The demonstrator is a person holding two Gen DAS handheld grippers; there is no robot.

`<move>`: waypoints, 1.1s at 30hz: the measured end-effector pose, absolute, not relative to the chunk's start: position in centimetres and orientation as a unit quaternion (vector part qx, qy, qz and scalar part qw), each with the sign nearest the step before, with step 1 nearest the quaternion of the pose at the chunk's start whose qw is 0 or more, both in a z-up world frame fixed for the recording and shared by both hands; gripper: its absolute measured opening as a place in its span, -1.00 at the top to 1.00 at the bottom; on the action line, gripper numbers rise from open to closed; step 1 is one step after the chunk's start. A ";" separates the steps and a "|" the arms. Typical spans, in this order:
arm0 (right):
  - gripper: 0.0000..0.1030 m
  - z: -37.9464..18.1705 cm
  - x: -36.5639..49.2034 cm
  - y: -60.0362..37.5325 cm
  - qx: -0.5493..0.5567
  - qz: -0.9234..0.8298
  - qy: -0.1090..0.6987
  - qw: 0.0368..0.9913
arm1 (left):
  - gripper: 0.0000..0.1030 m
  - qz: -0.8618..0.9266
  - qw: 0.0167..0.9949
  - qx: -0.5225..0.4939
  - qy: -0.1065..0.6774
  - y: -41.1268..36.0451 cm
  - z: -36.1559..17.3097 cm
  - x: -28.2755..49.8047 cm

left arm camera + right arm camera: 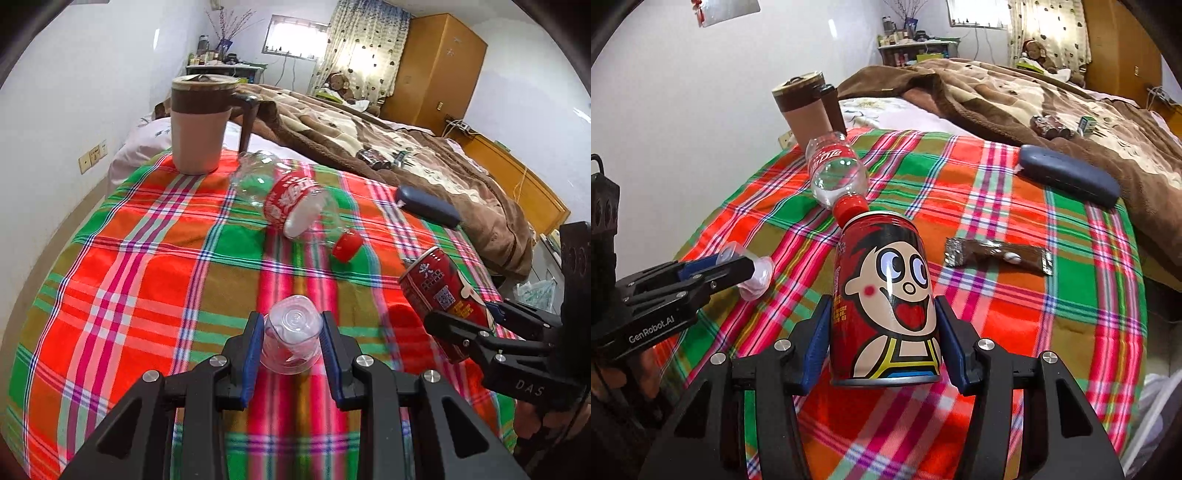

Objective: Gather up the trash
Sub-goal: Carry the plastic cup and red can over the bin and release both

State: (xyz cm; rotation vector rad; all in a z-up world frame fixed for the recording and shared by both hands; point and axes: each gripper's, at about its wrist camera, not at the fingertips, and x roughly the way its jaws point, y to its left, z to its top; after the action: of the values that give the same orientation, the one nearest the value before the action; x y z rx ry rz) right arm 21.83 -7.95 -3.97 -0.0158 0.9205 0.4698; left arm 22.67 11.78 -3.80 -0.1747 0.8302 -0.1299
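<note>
Over the plaid cloth (155,295) on the worktop, the right tool (882,332) reaches forward, nearly level, closed on a red can (886,295) held off the cloth. The left tool (291,339) grips a clear plastic cup (291,339), bottom outward. An empty bottle (291,199) lies between them and the mug (201,125). The wrapper (997,254) print is unreadable.

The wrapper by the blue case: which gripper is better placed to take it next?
Right, though both are full. The wrapper lies just beyond the right gripper, which holds the can; the left gripper, holding the cup, is further away.
</note>
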 end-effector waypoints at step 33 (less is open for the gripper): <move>-0.07 -0.8 13.7 -21.8 0.055 0.113 0.389 0.913 | 0.40 -0.202 0.912 -0.012 0.358 -4.6 1.9 15.5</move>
State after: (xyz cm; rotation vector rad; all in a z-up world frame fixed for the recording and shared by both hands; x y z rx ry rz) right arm 13.75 -21.79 -0.80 0.1130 0.8013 0.2325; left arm 15.49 -4.55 1.93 -0.0250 0.7379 -0.4154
